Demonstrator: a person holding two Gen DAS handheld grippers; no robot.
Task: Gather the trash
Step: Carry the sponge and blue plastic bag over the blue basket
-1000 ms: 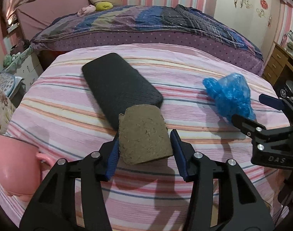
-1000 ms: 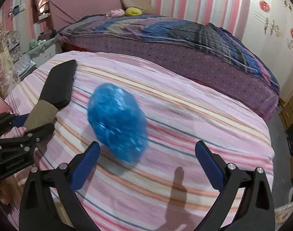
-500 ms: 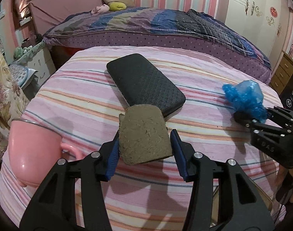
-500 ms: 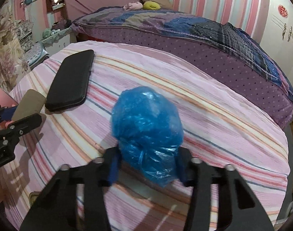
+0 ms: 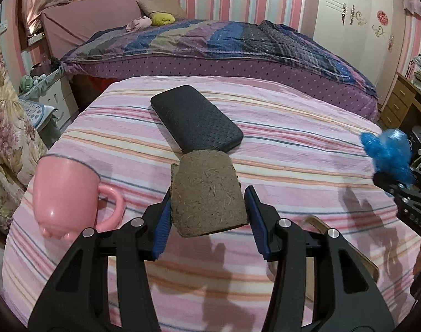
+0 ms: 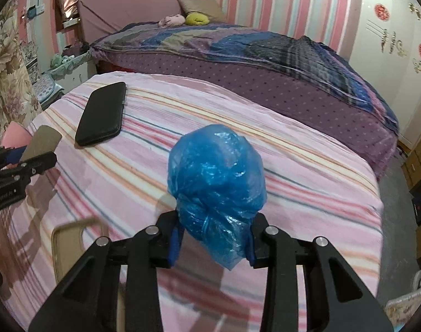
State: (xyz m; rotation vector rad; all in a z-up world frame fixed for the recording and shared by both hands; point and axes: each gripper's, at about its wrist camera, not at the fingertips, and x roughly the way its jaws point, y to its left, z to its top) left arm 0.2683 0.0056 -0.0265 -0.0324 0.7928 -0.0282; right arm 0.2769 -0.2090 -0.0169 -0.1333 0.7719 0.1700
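- At the far left of the left wrist view, a pink mug is seen lying tipped on the pink striped blanket, its handle turned toward the middle.
- In the same view a black textured case is laid flat on the blanket, beyond the held piece, its near end hidden behind that piece.
- The left gripper is closed on a brown fibrous piece; the piece is pinched at its lower sides between the blue pads and stands up past the fingertips, clear of the blanket.
- A tan clear phone case is seen flat on the blanket below and between the two grippers; part of it is hidden by the gripper arms.
- The right gripper is closed narrowly on a crumpled blue plastic bag; the bag's lower part is squeezed between the pads and its bulk bulges above them, lifted off the blanket.
- In the left wrist view the same bag is seen at the right edge, on the tip of the right gripper.
- Behind the blanket, a bed with a dark patchwork quilt is seen across the back of the room.
- At the far right a wooden drawer unit is partly visible.
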